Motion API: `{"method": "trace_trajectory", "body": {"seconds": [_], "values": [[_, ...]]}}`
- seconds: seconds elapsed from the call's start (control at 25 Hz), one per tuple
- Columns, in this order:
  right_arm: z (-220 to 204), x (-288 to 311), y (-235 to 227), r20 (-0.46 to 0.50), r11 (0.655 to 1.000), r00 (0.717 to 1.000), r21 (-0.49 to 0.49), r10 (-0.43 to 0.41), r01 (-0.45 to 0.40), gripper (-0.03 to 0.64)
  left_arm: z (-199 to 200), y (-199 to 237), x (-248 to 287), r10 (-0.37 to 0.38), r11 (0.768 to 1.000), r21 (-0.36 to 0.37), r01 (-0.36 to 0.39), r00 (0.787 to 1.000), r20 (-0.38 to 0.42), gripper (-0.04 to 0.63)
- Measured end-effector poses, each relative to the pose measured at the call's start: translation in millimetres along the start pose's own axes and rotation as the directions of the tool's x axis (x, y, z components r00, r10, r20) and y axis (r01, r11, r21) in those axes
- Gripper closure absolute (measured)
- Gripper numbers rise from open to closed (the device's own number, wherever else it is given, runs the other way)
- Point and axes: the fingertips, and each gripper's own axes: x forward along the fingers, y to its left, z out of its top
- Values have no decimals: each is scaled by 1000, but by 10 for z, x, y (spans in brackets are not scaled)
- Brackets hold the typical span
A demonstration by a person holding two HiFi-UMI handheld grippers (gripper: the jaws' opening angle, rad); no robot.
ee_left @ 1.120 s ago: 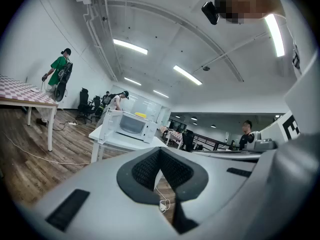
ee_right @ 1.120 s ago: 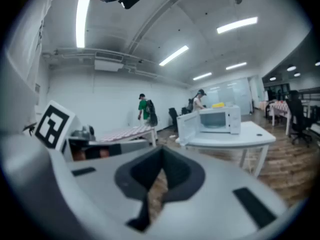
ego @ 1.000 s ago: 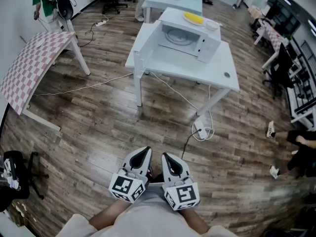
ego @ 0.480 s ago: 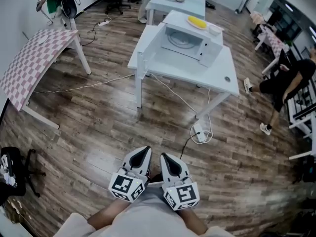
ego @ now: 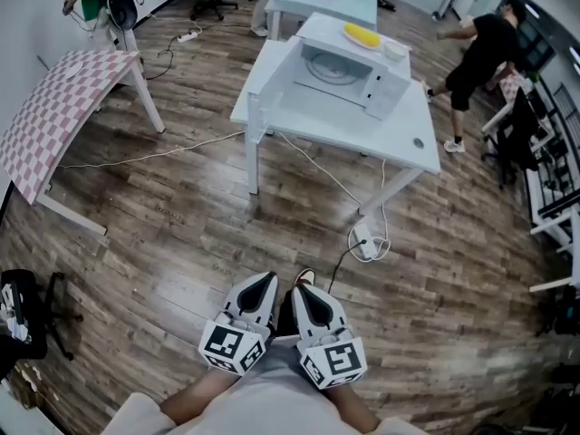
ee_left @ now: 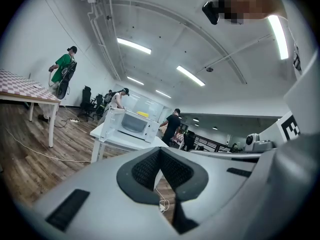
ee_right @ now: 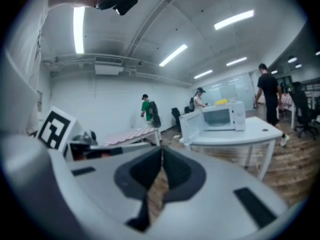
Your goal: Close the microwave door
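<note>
A white microwave (ego: 343, 69) stands on a white table (ego: 399, 139) far ahead of me, its door (ego: 270, 84) swung wide open toward the table's left corner. A yellow object (ego: 361, 34) lies on its top. Both grippers are held low, close to my body and far from the microwave. In the head view the left gripper (ego: 262, 288) and right gripper (ego: 304, 294) sit side by side, jaws pressed together and empty. The left gripper (ee_left: 160, 151) view shows the microwave (ee_left: 132, 125) in the distance. From the right gripper (ee_right: 162, 153) view, the microwave (ee_right: 220, 117) and its open door (ee_right: 189, 127) are visible.
A tilted checkered table (ego: 59, 107) stands at left. A power strip (ego: 367, 240) with cables lies on the wood floor under the table's near right leg. A person in black (ego: 476, 43) walks just right of the table. Another white table (ego: 326, 3) is behind.
The person in black has walked from the right edge up beside the microwave table. Both grippers stay shut in the same place near my body.
</note>
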Motion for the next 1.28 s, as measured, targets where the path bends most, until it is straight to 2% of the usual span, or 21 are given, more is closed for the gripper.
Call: {"method": "trace_trajectory", "body": {"seconds": [0.32, 0.48, 0.88, 1.28], "values": [[139, 258, -296, 0, 1000, 1000, 9, 14, -14, 594, 15, 139, 281, 35, 999, -16, -35, 999, -20, 577], [127, 347, -538, -27, 1000, 1000, 19, 4, -3, 594, 15, 94, 548, 20, 999, -36, -21, 999, -27, 575], [229, 699, -1201, -76, 999, 997, 46, 0, 3, 594, 54, 161, 1282, 36, 996, -76, -40, 998, -56, 576], [501, 1023, -1792, -50, 998, 998, 57, 28, -25, 594, 154, 227, 1953, 61, 996, -54, -65, 996, -64, 576]]}}
